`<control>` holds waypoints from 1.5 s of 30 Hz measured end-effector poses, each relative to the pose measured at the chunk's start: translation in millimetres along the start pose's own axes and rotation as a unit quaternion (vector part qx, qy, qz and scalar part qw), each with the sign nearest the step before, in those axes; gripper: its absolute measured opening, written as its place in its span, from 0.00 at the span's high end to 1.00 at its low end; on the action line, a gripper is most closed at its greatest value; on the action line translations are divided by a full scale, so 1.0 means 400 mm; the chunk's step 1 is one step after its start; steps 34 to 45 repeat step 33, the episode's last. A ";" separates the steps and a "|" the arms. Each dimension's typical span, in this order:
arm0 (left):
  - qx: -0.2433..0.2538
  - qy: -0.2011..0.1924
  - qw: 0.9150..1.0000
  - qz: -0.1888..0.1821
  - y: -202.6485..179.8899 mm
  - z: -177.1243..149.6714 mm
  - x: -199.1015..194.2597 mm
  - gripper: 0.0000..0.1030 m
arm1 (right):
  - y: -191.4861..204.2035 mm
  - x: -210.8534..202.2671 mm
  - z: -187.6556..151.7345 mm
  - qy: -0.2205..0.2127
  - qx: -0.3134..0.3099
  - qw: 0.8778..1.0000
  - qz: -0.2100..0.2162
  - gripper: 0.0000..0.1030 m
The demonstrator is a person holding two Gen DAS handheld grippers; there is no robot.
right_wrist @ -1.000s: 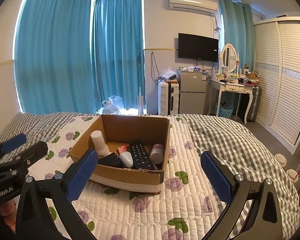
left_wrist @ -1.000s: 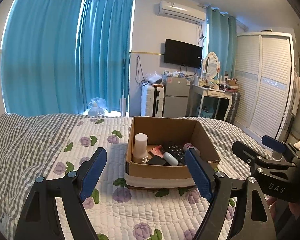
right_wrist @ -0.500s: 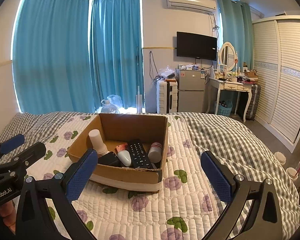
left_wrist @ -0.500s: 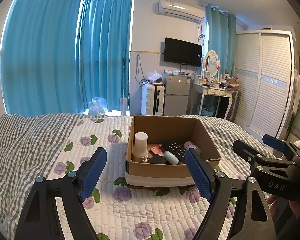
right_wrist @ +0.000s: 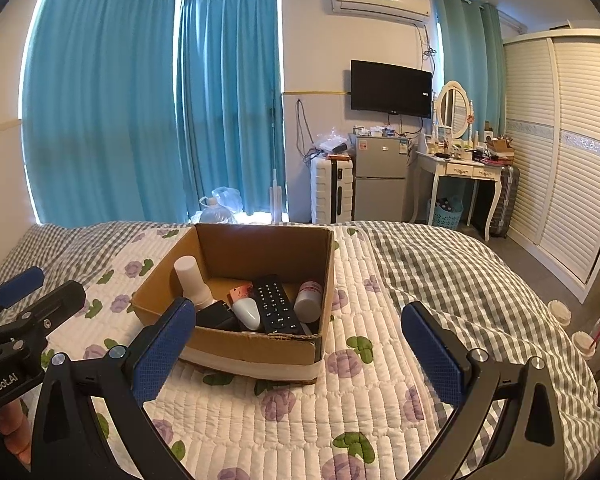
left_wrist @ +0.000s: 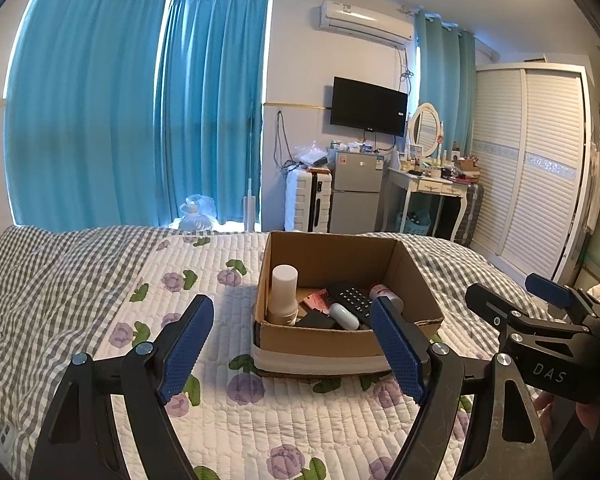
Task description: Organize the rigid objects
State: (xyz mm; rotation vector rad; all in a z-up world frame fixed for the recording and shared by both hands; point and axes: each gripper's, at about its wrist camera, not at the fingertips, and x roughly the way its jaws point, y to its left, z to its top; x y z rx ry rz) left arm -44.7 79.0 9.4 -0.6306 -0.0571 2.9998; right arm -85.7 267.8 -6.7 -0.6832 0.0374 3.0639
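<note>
An open cardboard box (left_wrist: 324,344) (right_wrist: 260,350) sits on the quilted bed. Inside it are a white bottle (left_wrist: 283,294) (right_wrist: 192,280), a black remote (right_wrist: 276,306) (left_wrist: 352,298), a small white oval object (right_wrist: 247,312), a white jar with a red label (right_wrist: 309,300), a pink card (right_wrist: 241,293) and a dark object (right_wrist: 216,318). My left gripper (left_wrist: 290,350) is open and empty, just in front of the box. My right gripper (right_wrist: 298,354) is open and empty, in front of the box. Each gripper shows at the edge of the other's view.
The bed has a floral quilt (right_wrist: 340,420) and a grey checked blanket (right_wrist: 460,272). Beyond the bed stand a suitcase (right_wrist: 332,190), a small fridge (right_wrist: 380,176), a dressing table (right_wrist: 460,172) and a wardrobe (right_wrist: 568,152). Paper cups (right_wrist: 560,312) stand on the floor at right.
Both grippers have drawn back slightly from the box and stay open. Nothing in the box has moved.
</note>
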 end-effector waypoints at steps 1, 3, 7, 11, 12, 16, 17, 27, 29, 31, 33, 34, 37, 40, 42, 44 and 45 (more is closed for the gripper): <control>0.001 0.000 1.000 0.001 -0.002 -0.001 0.000 0.19 | 0.000 0.000 0.000 0.000 0.000 1.000 0.000 0.00; 0.006 -0.002 1.000 0.003 -0.008 -0.002 -0.001 0.19 | -0.001 0.001 -0.001 0.000 0.000 1.000 -0.001 0.00; 0.005 -0.003 1.000 0.001 -0.010 -0.004 -0.001 0.19 | -0.001 0.002 -0.001 0.000 0.001 1.000 -0.001 0.00; 0.003 -0.001 1.000 0.002 -0.010 -0.005 0.002 0.19 | 0.000 0.003 -0.002 0.002 0.002 1.000 0.000 0.00; 0.002 0.000 1.000 0.003 -0.010 -0.006 0.002 0.19 | 0.000 0.003 -0.003 0.002 0.001 1.000 0.000 0.00; -0.001 0.002 1.000 0.005 -0.010 -0.010 0.004 0.19 | 0.001 0.004 -0.004 0.002 0.002 1.000 -0.003 0.00; 0.000 0.002 1.000 0.006 -0.011 -0.011 0.004 0.19 | 0.000 0.004 -0.004 0.002 0.003 1.000 -0.003 0.00; -0.001 0.003 1.000 0.006 -0.016 -0.014 0.003 0.19 | -0.005 0.012 -0.010 0.008 0.014 1.000 -0.006 0.00; -0.001 0.004 1.000 0.006 -0.019 -0.016 0.003 0.19 | -0.006 0.013 -0.011 0.009 0.014 1.000 -0.006 0.00; -0.001 0.004 1.000 0.003 -0.019 -0.019 0.003 0.19 | -0.005 0.013 -0.010 0.009 0.013 1.000 -0.006 0.00; 0.000 0.005 1.000 0.002 -0.021 -0.021 0.004 0.19 | -0.005 0.013 -0.011 0.010 0.013 1.000 -0.006 0.00; 0.000 0.005 1.000 0.002 -0.021 -0.021 0.004 0.19 | -0.005 0.013 -0.011 0.010 0.013 1.000 -0.006 0.00; 0.000 0.005 1.000 0.002 -0.021 -0.021 0.004 0.19 | -0.005 0.013 -0.011 0.010 0.013 1.000 -0.006 0.00; 0.000 0.005 1.000 0.002 -0.021 -0.021 0.004 0.19 | -0.005 0.013 -0.011 0.010 0.013 1.000 -0.006 0.00; 0.000 0.005 1.000 0.002 -0.021 -0.021 0.004 0.19 | -0.005 0.013 -0.011 0.010 0.013 1.000 -0.006 0.00; 0.000 0.005 1.000 0.002 -0.021 -0.021 0.004 0.19 | -0.005 0.013 -0.011 0.010 0.013 1.000 -0.006 0.00; 0.000 0.005 1.000 0.002 -0.021 -0.021 0.004 0.19 | -0.005 0.013 -0.011 0.010 0.013 1.000 -0.006 0.00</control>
